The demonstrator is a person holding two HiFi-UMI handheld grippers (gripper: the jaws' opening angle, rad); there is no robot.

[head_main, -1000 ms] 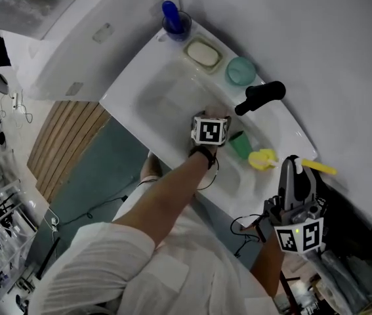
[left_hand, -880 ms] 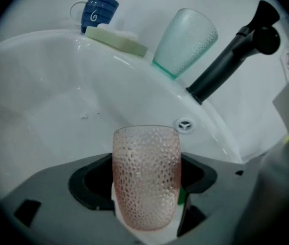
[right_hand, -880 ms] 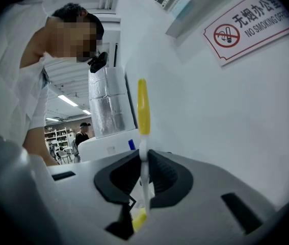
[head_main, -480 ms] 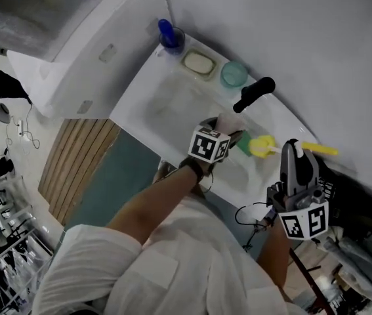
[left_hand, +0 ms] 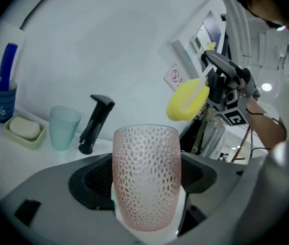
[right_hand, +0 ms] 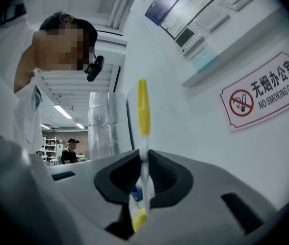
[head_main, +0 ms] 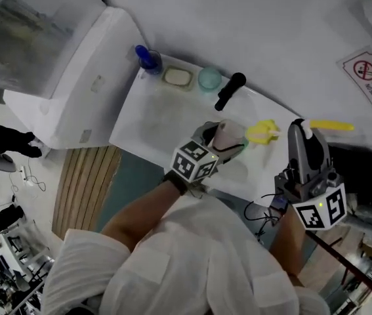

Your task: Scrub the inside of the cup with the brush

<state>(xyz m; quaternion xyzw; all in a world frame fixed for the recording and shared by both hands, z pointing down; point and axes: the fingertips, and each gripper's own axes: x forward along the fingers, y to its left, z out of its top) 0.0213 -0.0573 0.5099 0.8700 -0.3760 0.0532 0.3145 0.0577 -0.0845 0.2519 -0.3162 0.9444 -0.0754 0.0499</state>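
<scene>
— What's changed since a second ago?

— The left gripper (left_hand: 147, 190) has come up out of the white sink (head_main: 147, 120) with the cup, and the brush's yellow head has drawn closer to it.

— How are the jaws set?

— The left ones are pressed against the sides of the dimpled pink cup (left_hand: 147, 175), held upright above the sink's edge. The right gripper (right_hand: 143, 188) is pinched tight on the thin handle of the brush (right_hand: 143, 131); its head sits near the cup's rim, not inside.

— Any writing?

— A wall sign (right_hand: 264, 92) reads "NO SMOKING OFFICE" under Chinese characters. The blue mug (left_hand: 2, 106) shows a "6", beside a soap dish (left_hand: 26, 132), a teal tumbler (left_hand: 62, 127) and the black faucet (left_hand: 95, 122).
</scene>
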